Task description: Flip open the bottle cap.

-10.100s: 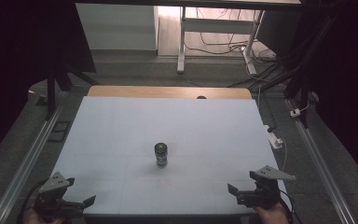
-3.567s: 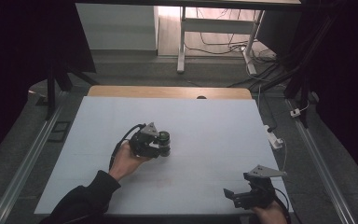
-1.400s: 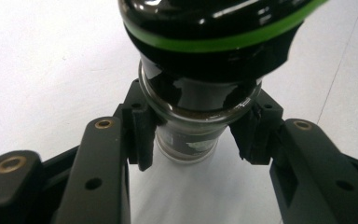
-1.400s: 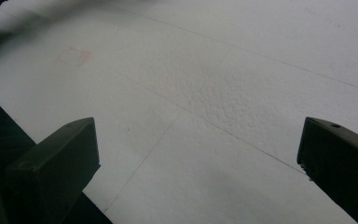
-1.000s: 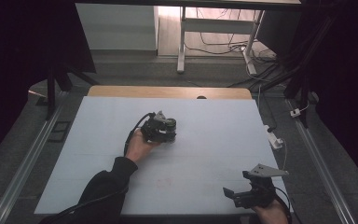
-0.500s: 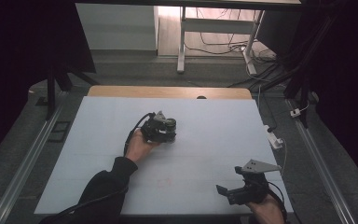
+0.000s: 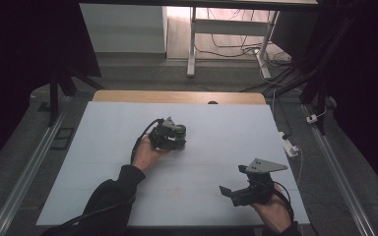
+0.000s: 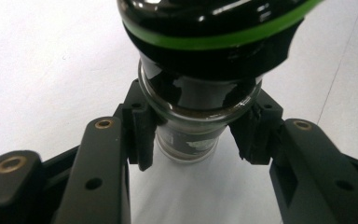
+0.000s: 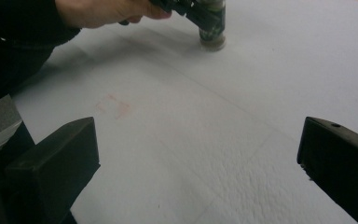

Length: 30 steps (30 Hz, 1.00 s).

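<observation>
Jar [image 8: 193, 140] label unreadable; green band [image 8: 214, 39] on cap.

You have a white surface [image 7: 103, 167] | wooden strip [image 7: 177, 97] along its far edge | faint reddish stain [image 9: 114, 106] on it | white power strip [image 7: 290, 147] off its right side

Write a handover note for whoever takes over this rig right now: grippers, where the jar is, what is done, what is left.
Left gripper: shut on the small dark jar, pads below its black cap with the green band.
Right gripper: jaws open, holding nothing, near the table's front right.
Jar: upright on the white table, near mid-table; the right gripper view shows its base on the surface.
Done: jar gripped.
Left: probably bringing the right gripper to the cap; cap appears to be on.
</observation>
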### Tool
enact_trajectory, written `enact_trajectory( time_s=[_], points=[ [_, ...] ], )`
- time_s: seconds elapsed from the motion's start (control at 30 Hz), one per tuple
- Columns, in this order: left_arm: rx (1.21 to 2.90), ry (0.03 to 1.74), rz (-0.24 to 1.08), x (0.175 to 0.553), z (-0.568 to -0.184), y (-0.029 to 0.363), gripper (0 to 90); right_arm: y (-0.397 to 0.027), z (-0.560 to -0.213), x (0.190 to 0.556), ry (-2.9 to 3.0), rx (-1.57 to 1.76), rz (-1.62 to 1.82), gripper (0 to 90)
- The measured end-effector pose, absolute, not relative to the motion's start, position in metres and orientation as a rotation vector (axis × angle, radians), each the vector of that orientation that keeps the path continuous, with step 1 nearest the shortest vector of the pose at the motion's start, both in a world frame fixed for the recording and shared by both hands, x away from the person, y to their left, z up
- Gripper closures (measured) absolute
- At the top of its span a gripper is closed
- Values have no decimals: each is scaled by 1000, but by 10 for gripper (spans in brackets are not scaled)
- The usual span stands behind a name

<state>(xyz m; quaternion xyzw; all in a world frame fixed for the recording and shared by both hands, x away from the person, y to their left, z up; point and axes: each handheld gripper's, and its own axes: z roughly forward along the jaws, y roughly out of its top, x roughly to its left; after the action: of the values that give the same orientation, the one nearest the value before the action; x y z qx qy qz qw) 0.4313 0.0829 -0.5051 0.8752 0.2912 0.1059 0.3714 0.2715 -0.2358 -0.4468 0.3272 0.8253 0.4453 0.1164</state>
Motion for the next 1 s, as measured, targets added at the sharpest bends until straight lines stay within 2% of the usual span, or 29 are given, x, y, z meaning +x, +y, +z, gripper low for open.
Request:
enact_trajectory(
  time_s=[1.0],
  points=[
    [2257,744,269,432,-504,82,534,-181,-440,325,2456,924,1287,0]
  ],
)
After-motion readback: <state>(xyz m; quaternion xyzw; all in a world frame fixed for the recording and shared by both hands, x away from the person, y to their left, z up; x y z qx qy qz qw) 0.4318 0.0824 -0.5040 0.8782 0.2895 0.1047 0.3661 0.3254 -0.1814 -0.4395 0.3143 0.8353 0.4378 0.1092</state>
